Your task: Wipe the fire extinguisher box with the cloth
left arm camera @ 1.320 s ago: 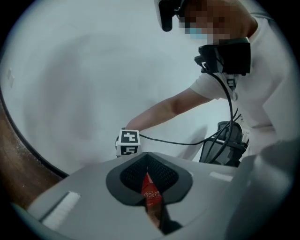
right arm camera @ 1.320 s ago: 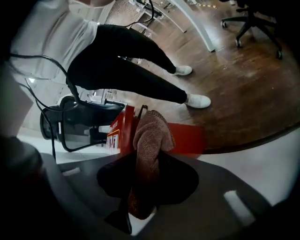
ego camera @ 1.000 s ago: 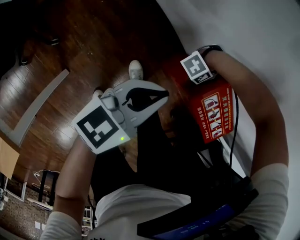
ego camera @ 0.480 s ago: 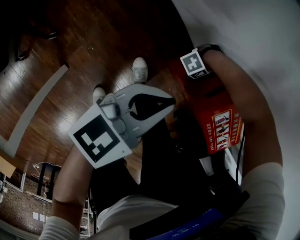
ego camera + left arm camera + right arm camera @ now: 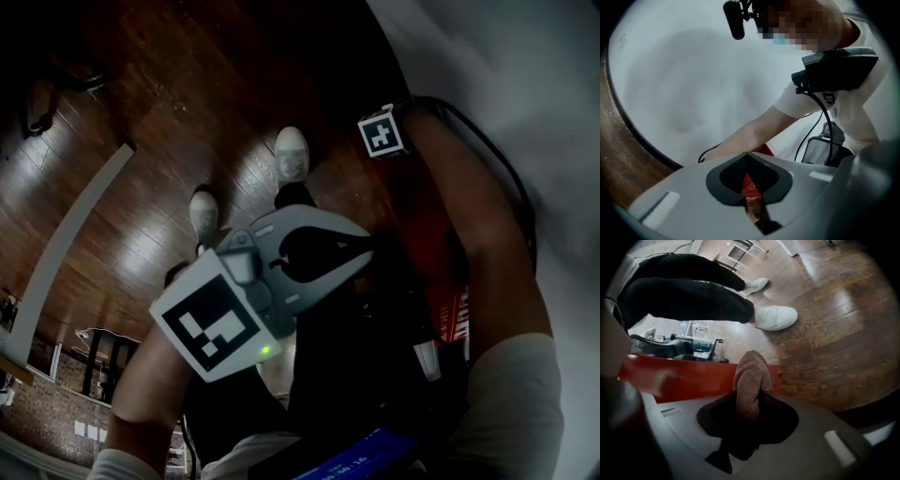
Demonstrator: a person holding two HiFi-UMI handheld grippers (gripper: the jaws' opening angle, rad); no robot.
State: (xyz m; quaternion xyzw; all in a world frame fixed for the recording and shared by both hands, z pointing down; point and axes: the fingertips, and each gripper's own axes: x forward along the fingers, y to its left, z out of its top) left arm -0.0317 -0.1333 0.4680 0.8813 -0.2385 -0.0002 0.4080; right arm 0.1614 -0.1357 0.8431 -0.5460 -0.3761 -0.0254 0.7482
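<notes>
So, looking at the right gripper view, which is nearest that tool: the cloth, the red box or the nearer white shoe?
1. Cloth: pinched in the right tool.
2. Red box: just behind the cloth, to the left.
3. White shoe: on the floor beyond.

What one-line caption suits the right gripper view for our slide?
Right claw holds a brown cloth by the red fire extinguisher box.

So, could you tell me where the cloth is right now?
In the right gripper view, the cloth is pinched in the right gripper, its bunched end poking out in front of the fire extinguisher box.
</notes>
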